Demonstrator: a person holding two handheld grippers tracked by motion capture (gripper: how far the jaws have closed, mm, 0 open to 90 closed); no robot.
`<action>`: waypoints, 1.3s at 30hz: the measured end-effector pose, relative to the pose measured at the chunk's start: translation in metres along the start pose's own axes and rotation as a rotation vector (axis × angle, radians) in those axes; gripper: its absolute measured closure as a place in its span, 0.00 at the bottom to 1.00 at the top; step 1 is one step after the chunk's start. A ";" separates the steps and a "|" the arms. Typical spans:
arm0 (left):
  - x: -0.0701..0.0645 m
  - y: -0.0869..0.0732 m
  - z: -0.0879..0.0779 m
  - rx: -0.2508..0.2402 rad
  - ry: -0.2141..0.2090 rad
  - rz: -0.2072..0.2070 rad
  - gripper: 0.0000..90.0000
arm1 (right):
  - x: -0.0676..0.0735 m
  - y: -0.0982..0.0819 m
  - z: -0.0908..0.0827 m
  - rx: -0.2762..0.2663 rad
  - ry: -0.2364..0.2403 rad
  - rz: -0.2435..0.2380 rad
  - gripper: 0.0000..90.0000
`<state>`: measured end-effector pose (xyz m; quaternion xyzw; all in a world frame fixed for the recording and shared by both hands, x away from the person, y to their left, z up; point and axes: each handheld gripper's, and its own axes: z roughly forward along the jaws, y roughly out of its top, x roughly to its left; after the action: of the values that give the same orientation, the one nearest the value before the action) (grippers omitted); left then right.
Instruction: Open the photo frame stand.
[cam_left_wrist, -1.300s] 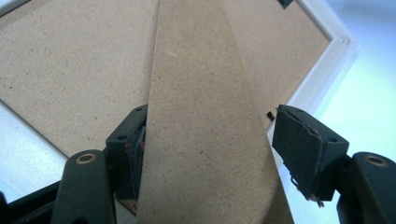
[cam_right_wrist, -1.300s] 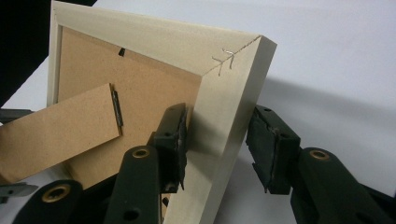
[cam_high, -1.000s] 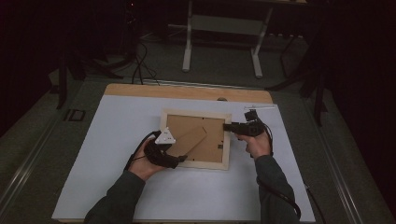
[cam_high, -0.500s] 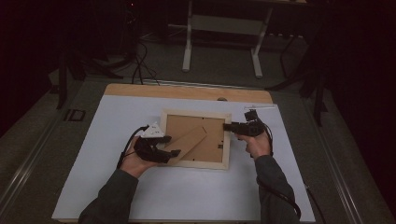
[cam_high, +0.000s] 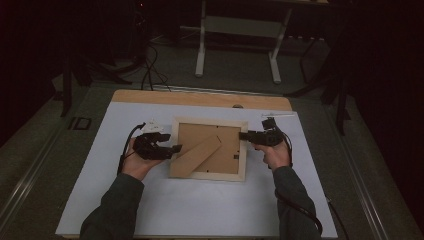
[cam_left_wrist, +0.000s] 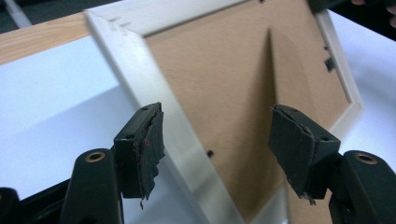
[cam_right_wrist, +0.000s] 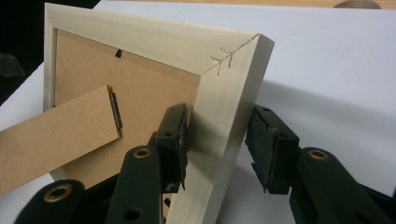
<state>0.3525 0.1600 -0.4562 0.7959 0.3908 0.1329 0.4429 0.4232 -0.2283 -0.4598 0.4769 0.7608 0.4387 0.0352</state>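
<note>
Left claw (cam_high: 176, 148) withdrawn to frame (cam_high: 209, 172) edge

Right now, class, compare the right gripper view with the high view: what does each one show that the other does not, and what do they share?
The right gripper view alone shows the metal staples at the frame's corner joint and the small hinge on the stand. The high view alone shows both hands, the left gripper at the frame's left edge, and the wooden table strip. Both show the picture frame lying back side up on the white sheet, with the right gripper astride its edge.
</note>
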 end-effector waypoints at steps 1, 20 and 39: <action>0.002 0.001 0.000 0.001 0.007 -0.007 0.41 | 0.000 0.000 0.000 -0.001 0.000 -0.001 0.65; 0.024 0.008 0.018 0.043 -0.003 -0.128 0.45 | 0.003 0.001 -0.003 -0.016 -0.002 -0.023 0.66; 0.031 0.011 0.023 0.068 -0.040 -0.149 0.60 | 0.006 0.001 -0.006 -0.037 0.001 -0.046 0.66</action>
<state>0.3912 0.1664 -0.4646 0.7816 0.4444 0.0704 0.4320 0.4178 -0.2279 -0.4532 0.4583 0.7634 0.4520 0.0540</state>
